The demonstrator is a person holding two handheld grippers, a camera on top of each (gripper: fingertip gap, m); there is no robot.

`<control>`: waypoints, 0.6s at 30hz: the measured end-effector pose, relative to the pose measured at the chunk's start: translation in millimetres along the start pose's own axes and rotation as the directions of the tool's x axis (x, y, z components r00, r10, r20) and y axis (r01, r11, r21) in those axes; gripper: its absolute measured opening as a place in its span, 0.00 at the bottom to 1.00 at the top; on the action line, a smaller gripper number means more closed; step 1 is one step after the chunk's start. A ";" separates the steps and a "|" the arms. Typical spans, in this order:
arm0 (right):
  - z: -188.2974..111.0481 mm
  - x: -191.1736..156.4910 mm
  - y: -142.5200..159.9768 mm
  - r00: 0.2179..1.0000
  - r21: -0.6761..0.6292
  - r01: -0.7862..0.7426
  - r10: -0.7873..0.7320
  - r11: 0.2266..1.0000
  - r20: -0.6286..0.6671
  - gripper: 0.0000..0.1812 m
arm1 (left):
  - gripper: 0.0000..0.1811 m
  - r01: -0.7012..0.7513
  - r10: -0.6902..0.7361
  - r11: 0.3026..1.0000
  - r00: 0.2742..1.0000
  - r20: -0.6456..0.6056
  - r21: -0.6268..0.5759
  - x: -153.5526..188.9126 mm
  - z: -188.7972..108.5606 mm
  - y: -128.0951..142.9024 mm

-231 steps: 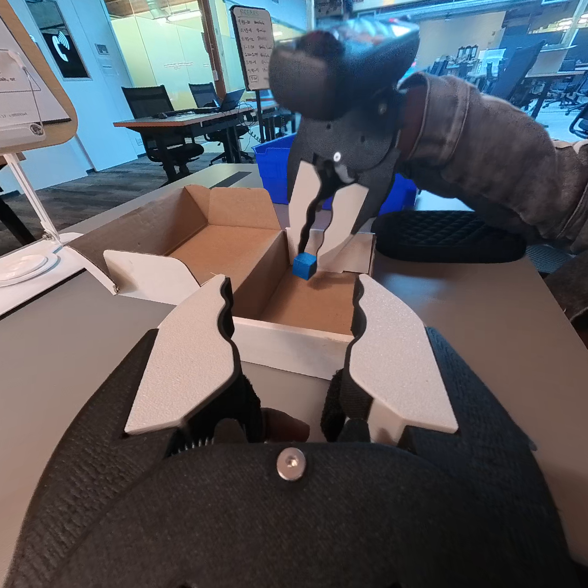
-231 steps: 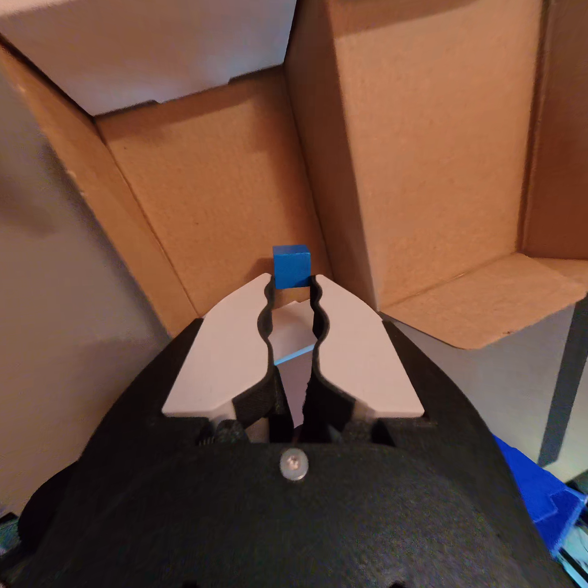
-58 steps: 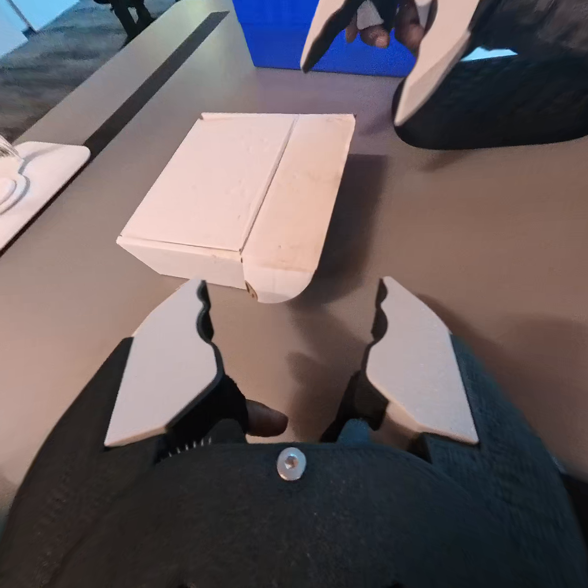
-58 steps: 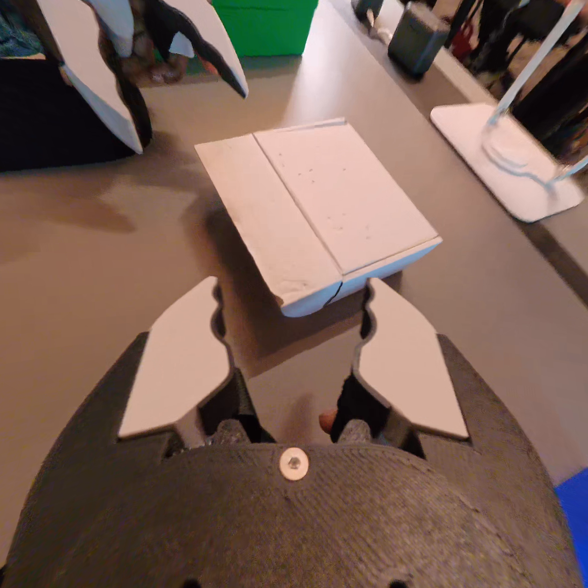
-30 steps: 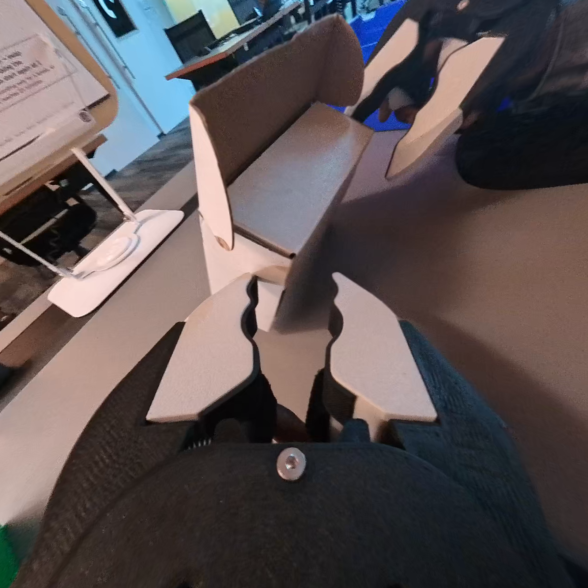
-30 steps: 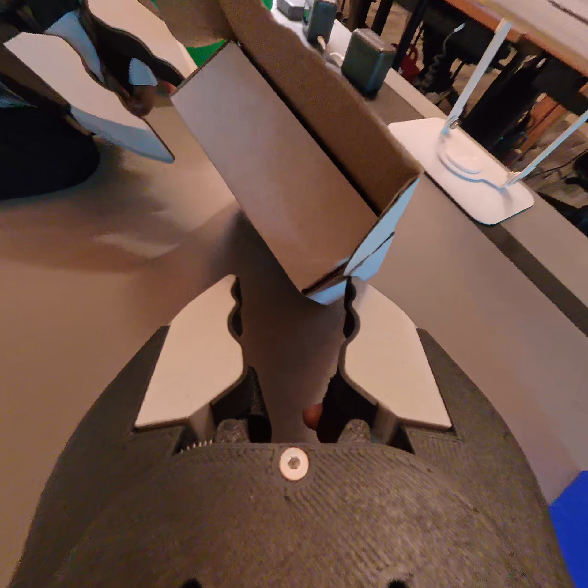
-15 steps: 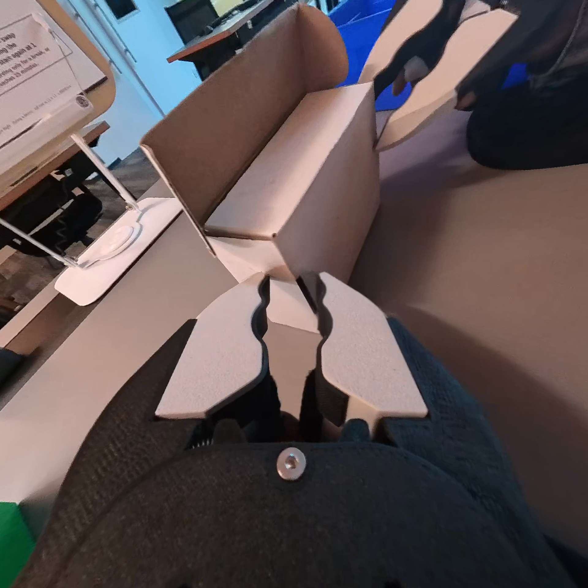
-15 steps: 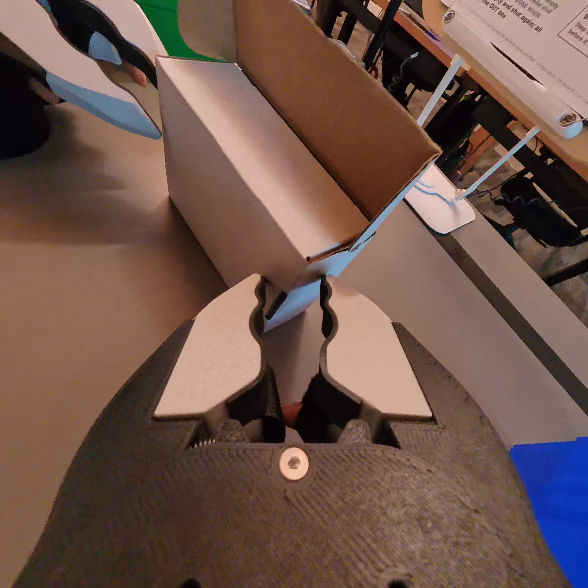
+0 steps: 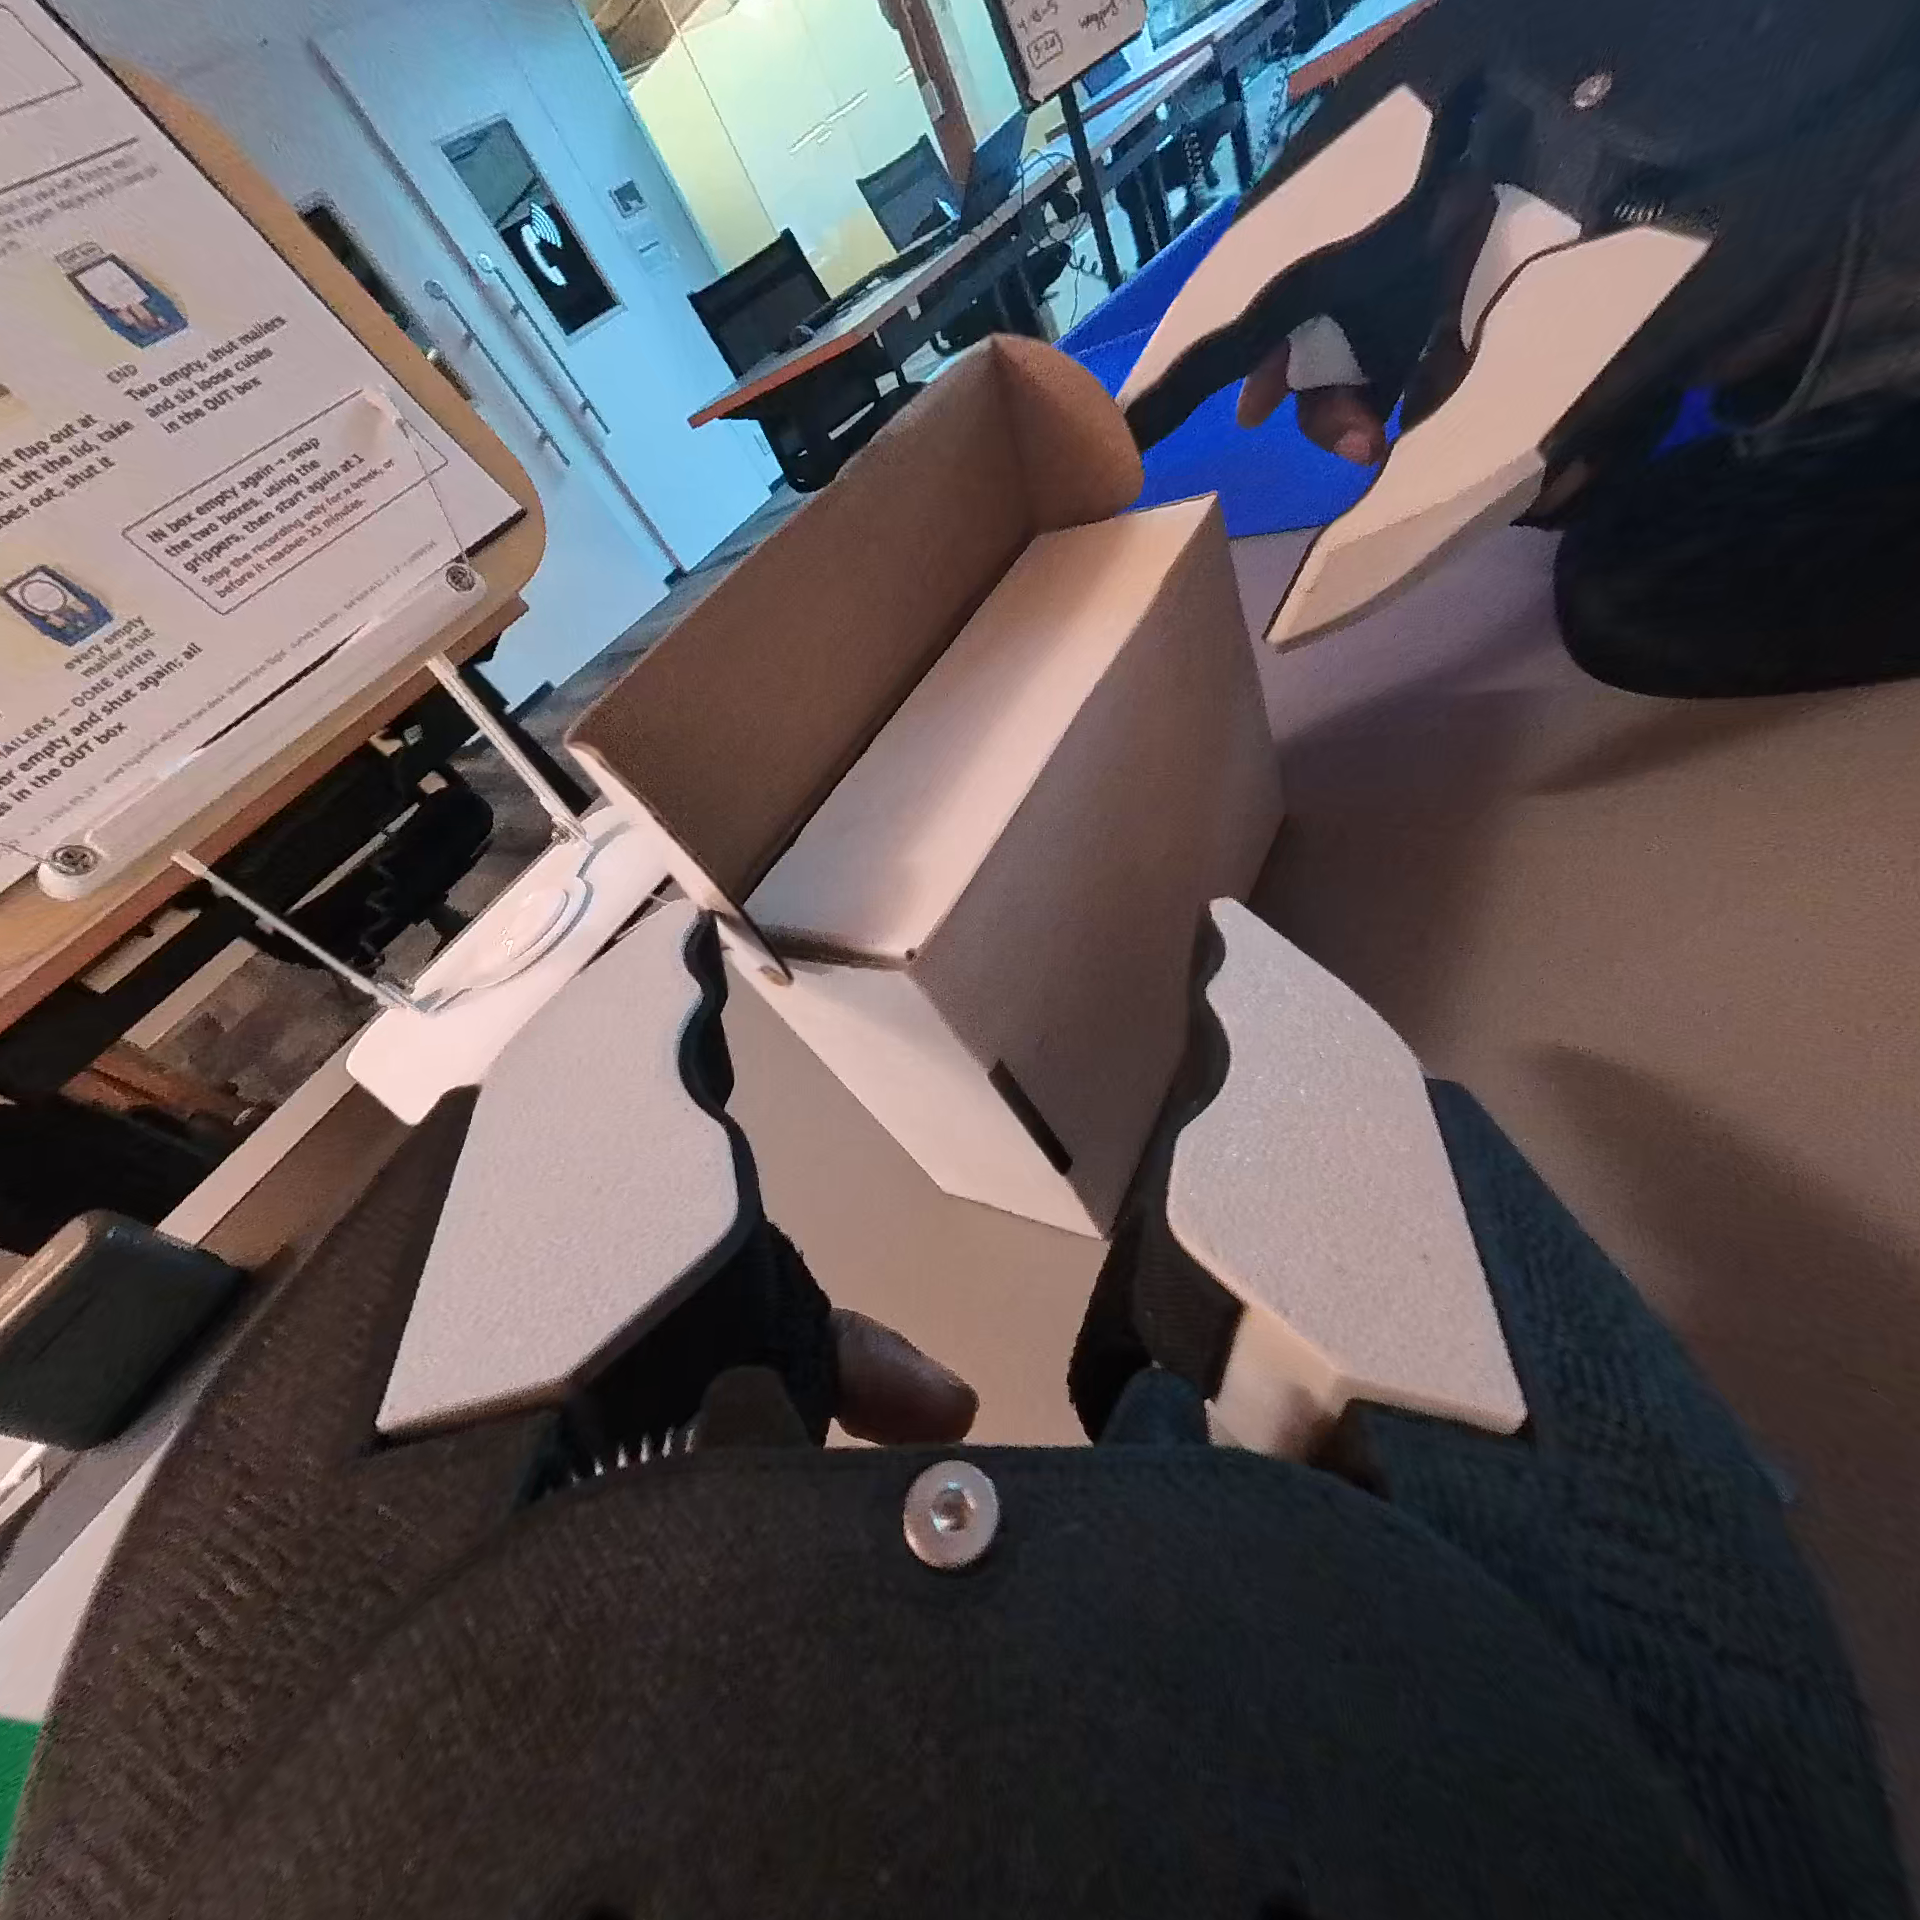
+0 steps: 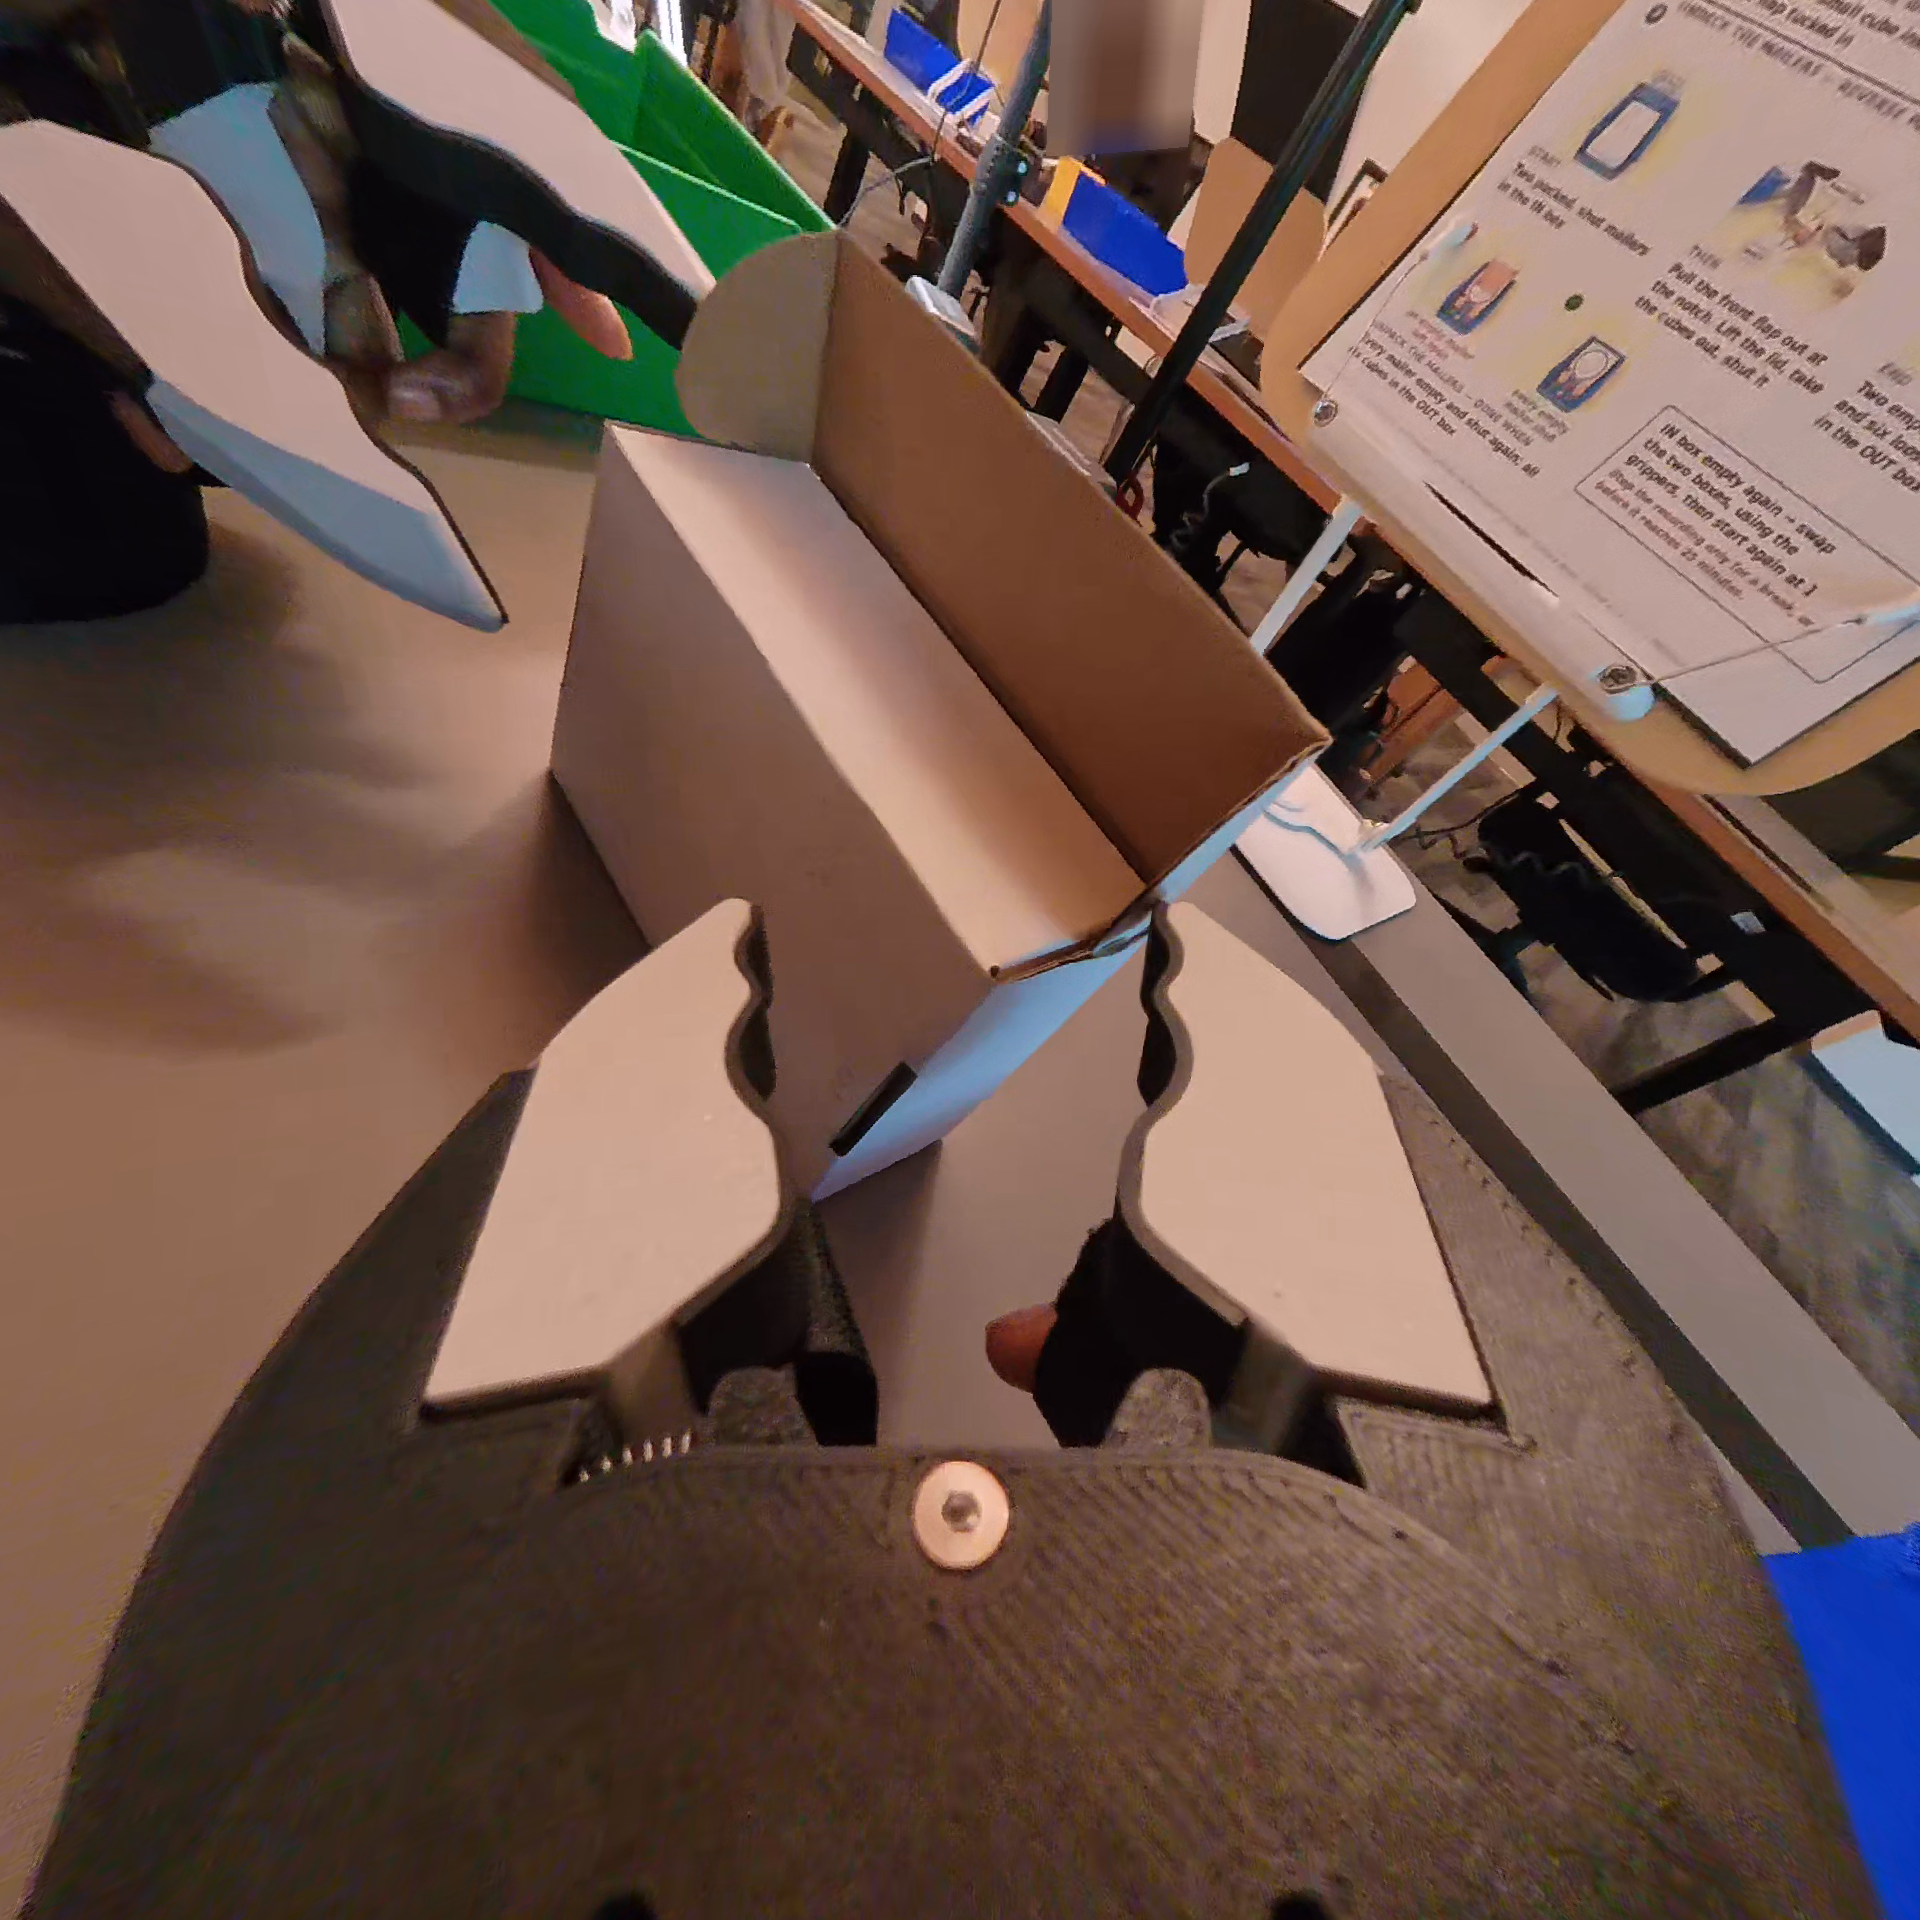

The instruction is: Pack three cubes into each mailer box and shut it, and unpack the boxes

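Mailer box on edge, front flap loose, both claws spread

Mailer box [image 9: 997, 790] — a white cardboard carton with a brown inside — stands tipped on the grey tabletop [image 9: 1558, 935], directly ahead of both claws. Its brown front flap [image 10: 1039, 582] has swung out from the white body, so I judge the unpacking half of the task to be just starting: the flap is free, but the lid is not yet lifted.

The left claw [image 9: 951, 961] is spread wide, its white fingers flanking the near corner of the box without pinching it. The right claw [image 10: 951, 961], facing from the opposite end, is likewise apart, with the white edge of the flap running between its fingers.

No cubes show anywhere, and the box interior is hidden, so I cannot tell what it holds. A green bin [image 10: 665, 270] sits beyond the box from the right claw, a blue bin [image 9: 1226, 457] beyond it from the left; their contents are not visible.
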State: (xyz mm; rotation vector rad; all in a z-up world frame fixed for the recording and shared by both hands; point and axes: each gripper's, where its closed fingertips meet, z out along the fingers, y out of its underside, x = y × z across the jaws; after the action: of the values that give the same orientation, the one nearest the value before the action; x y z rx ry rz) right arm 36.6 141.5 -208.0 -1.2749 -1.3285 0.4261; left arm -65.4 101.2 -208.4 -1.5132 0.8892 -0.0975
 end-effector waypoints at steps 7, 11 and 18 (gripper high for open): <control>0.9 1.2 -0.7 1.000 -0.001 0.009 -0.009 1.000 -0.010 0.35 | 0.45 0.041 -0.041 0.999 0.999 0.004 0.013 -3.1 1.4 -4.4; 2.5 0.1 2.7 1.000 -0.020 0.011 -0.011 1.000 -0.002 0.34 | 0.44 0.103 -0.103 0.995 0.995 0.007 0.010 -6.2 2.6 -3.4; 3.6 1.9 7.3 0.999 -0.046 0.031 -0.032 0.998 -0.019 0.33 | 0.41 0.181 -0.181 0.983 0.983 0.039 -0.017 -12.0 5.7 -1.2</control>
State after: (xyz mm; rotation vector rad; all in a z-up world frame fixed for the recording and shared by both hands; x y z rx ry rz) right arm 37.0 147.1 -214.2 -1.2913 -1.3467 0.3625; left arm -70.0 112.6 -203.1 -1.6085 0.7237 -0.1928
